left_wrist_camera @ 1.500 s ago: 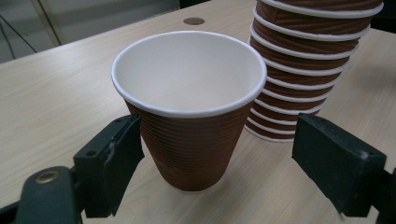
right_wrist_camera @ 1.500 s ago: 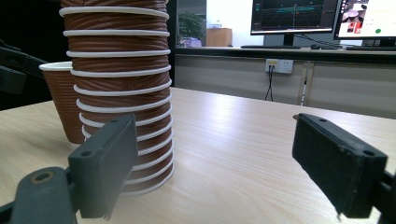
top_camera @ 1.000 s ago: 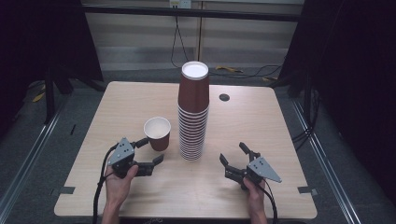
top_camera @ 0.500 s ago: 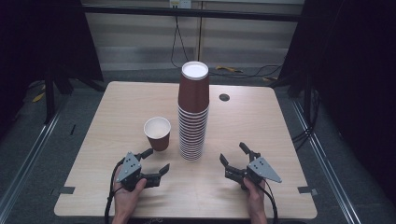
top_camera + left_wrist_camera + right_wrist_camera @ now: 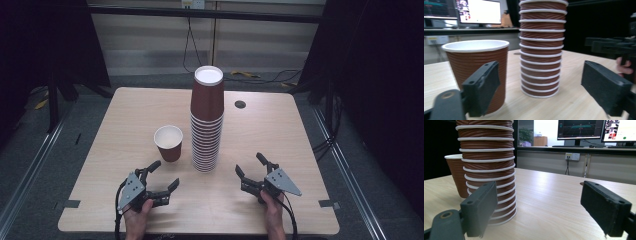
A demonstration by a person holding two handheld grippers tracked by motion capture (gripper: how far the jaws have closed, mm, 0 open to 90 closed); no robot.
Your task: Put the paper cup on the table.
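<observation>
Left tool: jaws apart, just been opening, nothing between the pads. Held low over the near left part of the bench, aimed forward and to the right. Flat black blocks as jaws, matte, each with small screw holes. Grey three-cornered plate on top of the body. Gripped from behind by the left hand, forearm entering from the bottom edge of the high view.

Right tool: jaws likewise apart, empty, aimed forward and to the left. Gripped from behind by the right hand, black cable trailing back past the wrist.

Single brown ribbed paper cup: upright on its base, mouth up, long axis vertical. White rolled rim, white inside, diagonal ribbing on the wall. Located just ahead of the left tool, apart from the jaws, just left of the stack and not touching it.

Tall stack of brown ribbed paper cups: nested mouth down, long axis vertical, white bottom of the uppermost cup facing up. White rims as evenly spaced rings up the column. Located near the bench centre, ahead of and between both tools.

Light wood-grain bench: smooth, rounded corners, small dark round hole behind the stack to the right.
</observation>
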